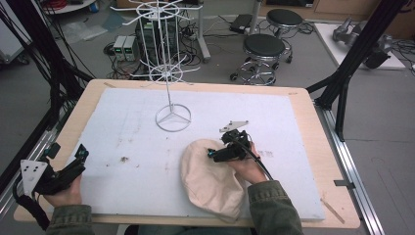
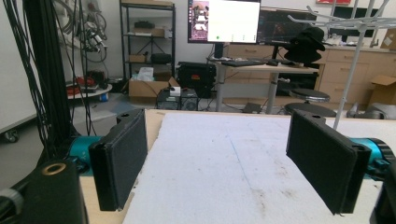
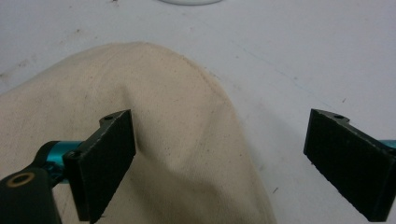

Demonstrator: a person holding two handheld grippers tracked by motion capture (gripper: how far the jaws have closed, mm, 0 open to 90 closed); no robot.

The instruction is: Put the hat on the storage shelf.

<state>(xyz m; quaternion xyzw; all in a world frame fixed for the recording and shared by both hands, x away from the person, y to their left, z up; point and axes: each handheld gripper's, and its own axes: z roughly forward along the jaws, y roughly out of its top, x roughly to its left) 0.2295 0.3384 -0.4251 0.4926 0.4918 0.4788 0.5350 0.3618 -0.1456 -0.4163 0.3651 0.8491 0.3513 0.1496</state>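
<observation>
A cream cloth hat (image 1: 208, 176) lies flat on the white foam board (image 1: 127, 127), near the front middle. My right gripper (image 1: 219, 152) hovers at the hat's upper right edge, jaws open; in the right gripper view (image 3: 219, 161) one jaw is over the cream cloth hat (image 3: 154, 140) and the other over bare board. My left gripper (image 1: 73, 164) rests at the table's front left corner, open, with nothing between its jaws (image 2: 224, 163). A white wire display stand (image 1: 169, 68) rises from its ring base at the board's back middle.
The white board sits on a wooden table (image 1: 318, 147). Black frame posts (image 1: 359, 49) stand at both sides. Two stools (image 1: 264, 49) and electronics boxes (image 1: 125, 47) are on the floor beyond the far edge. A desk with monitors (image 2: 224, 21) shows in the left gripper view.
</observation>
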